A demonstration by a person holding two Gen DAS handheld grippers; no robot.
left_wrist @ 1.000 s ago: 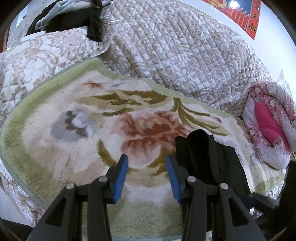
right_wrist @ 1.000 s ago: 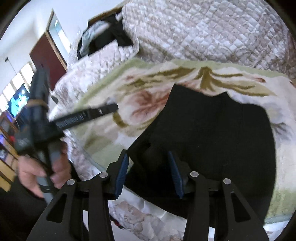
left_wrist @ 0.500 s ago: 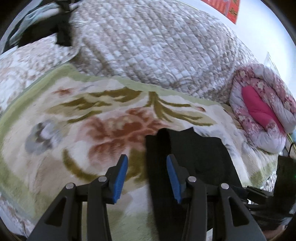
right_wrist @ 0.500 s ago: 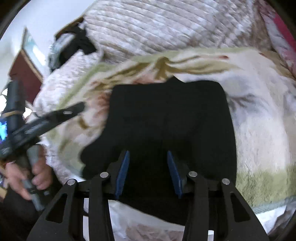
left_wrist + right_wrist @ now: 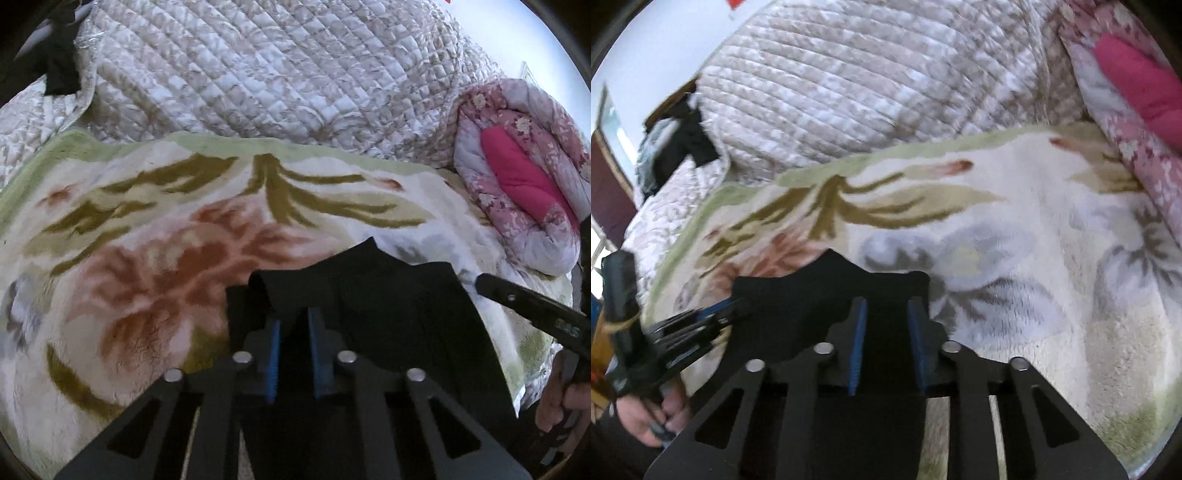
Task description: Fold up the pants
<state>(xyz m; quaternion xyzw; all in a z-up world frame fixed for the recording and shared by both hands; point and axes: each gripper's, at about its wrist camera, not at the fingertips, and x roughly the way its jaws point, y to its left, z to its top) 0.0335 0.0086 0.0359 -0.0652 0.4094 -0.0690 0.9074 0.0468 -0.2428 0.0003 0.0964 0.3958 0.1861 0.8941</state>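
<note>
Low in both frames, the left gripper (image 5: pixel 294 325) and right gripper (image 5: pixel 886 314) have just been closing, each seemingly pinching the black fabric pants (image 5: pixel 388 306) on the fleecy floral blanket (image 5: pixel 147 236).

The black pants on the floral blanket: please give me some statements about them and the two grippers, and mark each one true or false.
1. The black pants lie on a floral blanket. True.
2. The left gripper stands wide open above bare blanket. False: its jaws have just been closing, and black fabric bunches up between the narrow blue pads.
3. The right gripper is over the pants. True: black cloth lies between its blue pads, whose jaws have just been closing.
4. A quilted bedspread is heaped behind the blanket. True.
5. The rolled pink quilt lies on top of the pants. False: it sits apart, at the blanket's far right edge.
</note>
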